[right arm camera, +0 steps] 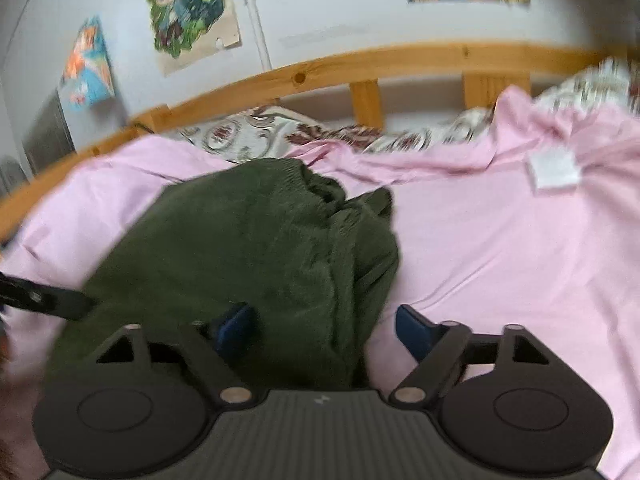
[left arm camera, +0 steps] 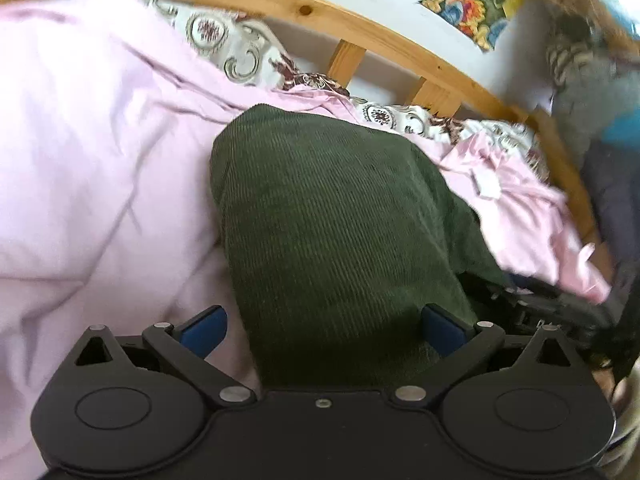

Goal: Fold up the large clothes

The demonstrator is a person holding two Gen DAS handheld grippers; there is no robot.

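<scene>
A dark green ribbed garment (left arm camera: 332, 236) lies folded on a pink sheet (left arm camera: 100, 168) on a bed. In the left wrist view my left gripper (left arm camera: 324, 330) is open, its blue pads on either side of the garment's near end, which runs between the jaws. In the right wrist view the same green garment (right arm camera: 248, 248) lies bunched at its far right corner. My right gripper (right arm camera: 326, 330) is open over the garment's near right edge, one blue pad on the cloth and the other over the pink sheet (right arm camera: 500, 248). The left gripper's finger (right arm camera: 44, 298) shows at the left.
A wooden bed rail (left arm camera: 304, 10) with slats runs along the far side, also in the right wrist view (right arm camera: 360, 66). A patterned cover (left arm camera: 236, 46) lies bunched against it. Posters (right arm camera: 188, 12) hang on the wall. A white label (right arm camera: 554, 170) sits on the sheet.
</scene>
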